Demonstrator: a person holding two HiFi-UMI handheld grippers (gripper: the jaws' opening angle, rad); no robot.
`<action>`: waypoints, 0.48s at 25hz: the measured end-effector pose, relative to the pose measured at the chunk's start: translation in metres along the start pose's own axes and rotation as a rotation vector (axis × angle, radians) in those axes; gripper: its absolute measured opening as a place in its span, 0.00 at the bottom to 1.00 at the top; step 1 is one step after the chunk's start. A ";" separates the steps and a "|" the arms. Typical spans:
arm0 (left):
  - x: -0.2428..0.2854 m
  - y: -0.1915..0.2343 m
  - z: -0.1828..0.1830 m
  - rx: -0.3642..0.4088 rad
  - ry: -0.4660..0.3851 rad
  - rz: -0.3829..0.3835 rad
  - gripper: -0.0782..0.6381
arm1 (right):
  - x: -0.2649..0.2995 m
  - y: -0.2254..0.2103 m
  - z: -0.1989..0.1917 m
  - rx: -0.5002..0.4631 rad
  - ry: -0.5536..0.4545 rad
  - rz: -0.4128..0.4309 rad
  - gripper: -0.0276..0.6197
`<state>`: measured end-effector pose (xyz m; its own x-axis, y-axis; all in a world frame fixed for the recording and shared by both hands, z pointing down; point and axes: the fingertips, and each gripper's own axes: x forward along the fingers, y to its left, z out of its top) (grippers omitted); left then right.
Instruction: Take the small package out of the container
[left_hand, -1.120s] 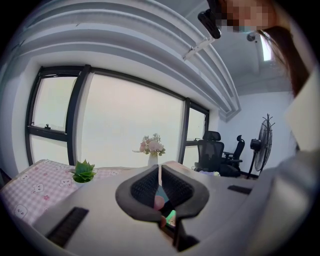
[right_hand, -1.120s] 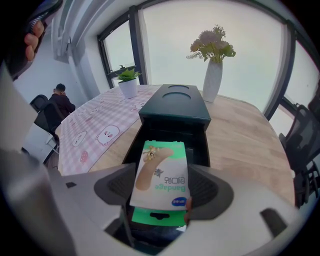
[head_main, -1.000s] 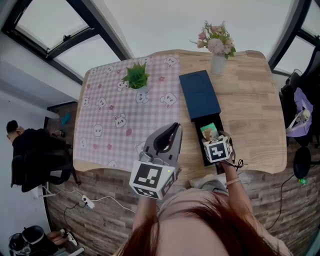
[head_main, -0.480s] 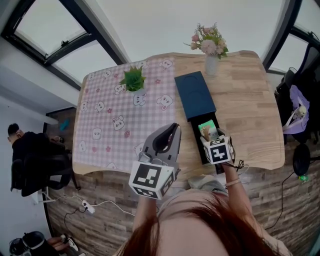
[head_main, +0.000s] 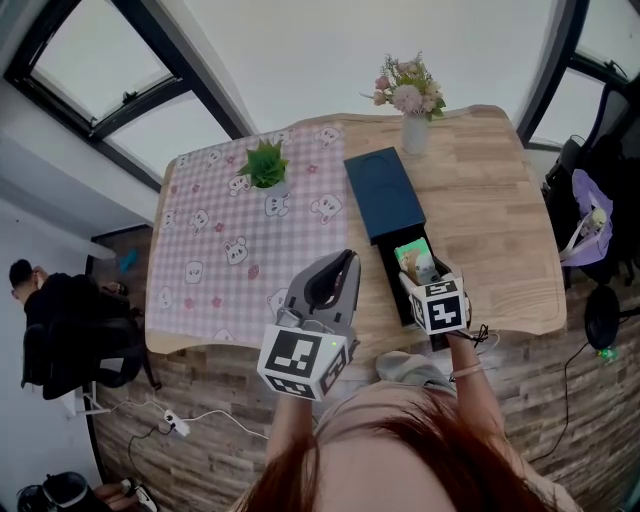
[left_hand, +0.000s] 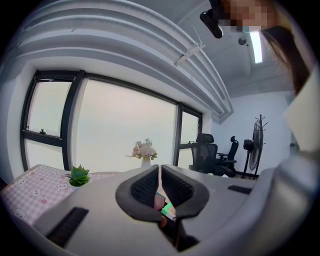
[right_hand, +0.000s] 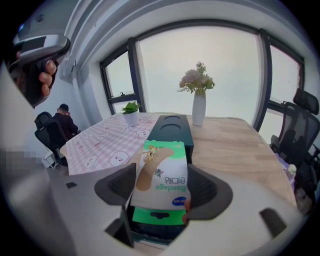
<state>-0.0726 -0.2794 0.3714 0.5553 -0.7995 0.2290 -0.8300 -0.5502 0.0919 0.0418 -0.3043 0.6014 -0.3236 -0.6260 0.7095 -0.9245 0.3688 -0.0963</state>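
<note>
The small package (right_hand: 161, 170), printed "Bandage" beside a picture of a plaster, is clamped between the jaws of the right gripper (right_hand: 162, 186) and held over the pulled-out drawer of the dark container (right_hand: 172, 126). The left gripper (left_hand: 160, 186) is seen closed, with nothing held, beside it above the wooden table (head_main: 500, 200).

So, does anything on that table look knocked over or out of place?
Nothing stands out. The potted plant and flower vase stand upright, the dark box lies flat with its drawer slid open, and the right gripper is shut on the bandage package at that drawer.
</note>
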 end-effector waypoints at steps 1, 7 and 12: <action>-0.001 -0.001 0.000 0.001 -0.002 0.000 0.14 | -0.003 0.001 0.002 0.003 -0.010 0.001 0.54; -0.014 -0.008 0.002 0.007 -0.016 -0.008 0.14 | -0.026 0.007 0.013 0.021 -0.079 0.002 0.54; -0.023 -0.017 0.002 0.009 -0.023 -0.014 0.14 | -0.046 0.010 0.018 0.033 -0.123 -0.001 0.54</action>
<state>-0.0711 -0.2524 0.3627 0.5676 -0.7972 0.2057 -0.8219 -0.5630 0.0865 0.0440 -0.2839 0.5550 -0.3430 -0.7068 0.6187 -0.9303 0.3467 -0.1197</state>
